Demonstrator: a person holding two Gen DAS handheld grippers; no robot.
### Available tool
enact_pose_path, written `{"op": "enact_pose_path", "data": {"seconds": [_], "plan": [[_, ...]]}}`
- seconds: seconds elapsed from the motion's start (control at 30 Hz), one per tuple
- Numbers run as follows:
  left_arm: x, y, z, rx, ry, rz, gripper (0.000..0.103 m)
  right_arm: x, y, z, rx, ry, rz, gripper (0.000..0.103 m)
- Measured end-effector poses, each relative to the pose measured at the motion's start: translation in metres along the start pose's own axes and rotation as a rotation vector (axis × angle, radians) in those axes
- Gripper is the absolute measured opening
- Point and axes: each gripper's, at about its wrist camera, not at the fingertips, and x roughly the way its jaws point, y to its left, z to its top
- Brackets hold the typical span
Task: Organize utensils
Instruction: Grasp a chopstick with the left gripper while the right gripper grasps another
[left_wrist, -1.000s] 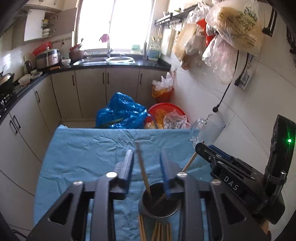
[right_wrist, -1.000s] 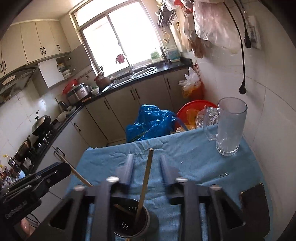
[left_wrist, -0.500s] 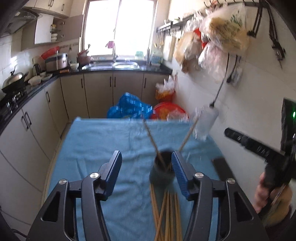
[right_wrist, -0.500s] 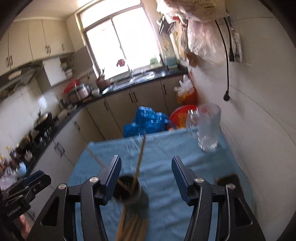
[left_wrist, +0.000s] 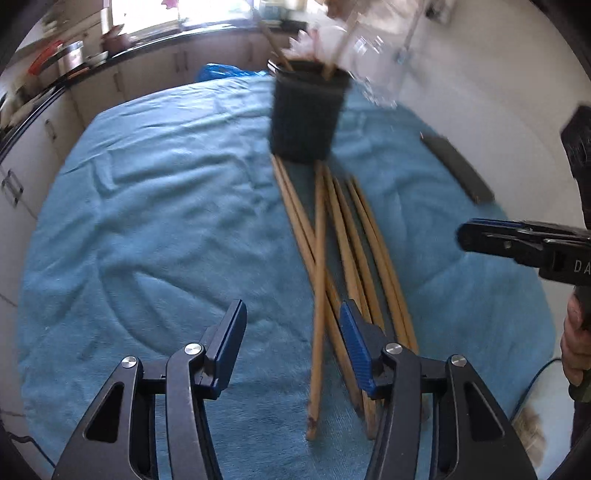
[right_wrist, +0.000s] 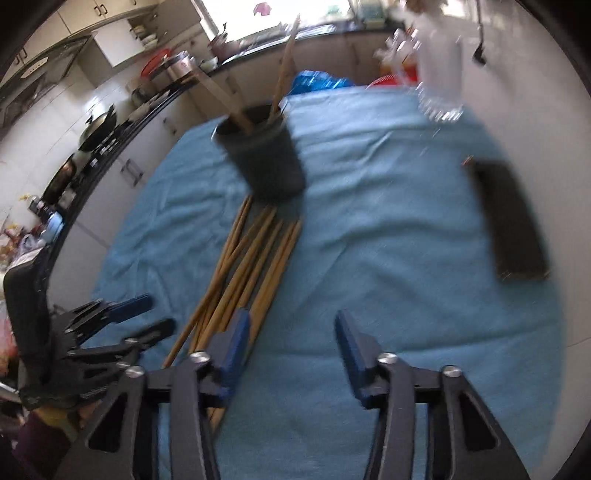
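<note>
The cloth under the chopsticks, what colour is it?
The cloth is a light blue, plain with no pattern. It shows best in the left wrist view.

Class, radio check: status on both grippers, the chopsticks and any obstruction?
Left gripper, right gripper: open, empty, jaws just closing. Chopsticks loose on cloth; two in holder. Nothing blocking.

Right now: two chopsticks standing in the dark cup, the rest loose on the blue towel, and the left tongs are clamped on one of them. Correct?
Not quite. The left tongs are open and hold nothing, as the left wrist view shows; their jaws have just been closing. The rest stands: two chopsticks stand in the dark cup, and the loose chopsticks lie on the blue towel.
</note>
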Motion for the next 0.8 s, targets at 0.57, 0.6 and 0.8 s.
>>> {"op": "enact_pose_path", "data": {"seconds": [0.57,0.6,0.8], "plan": [[0.005,0.039,-0.012,-0.294,0.054,-0.041,0.007,0.057,0.033,-0.006,-0.062,0.016,-0.080,0.020],[0.004,0.041,-0.013,-0.307,0.056,-0.045,0.006,0.057,0.033,-0.005,-0.055,0.013,-0.087,0.019],[0.002,0.043,-0.017,-0.322,0.050,-0.044,0.007,0.059,0.031,-0.001,-0.030,0.007,-0.126,0.016]]}}
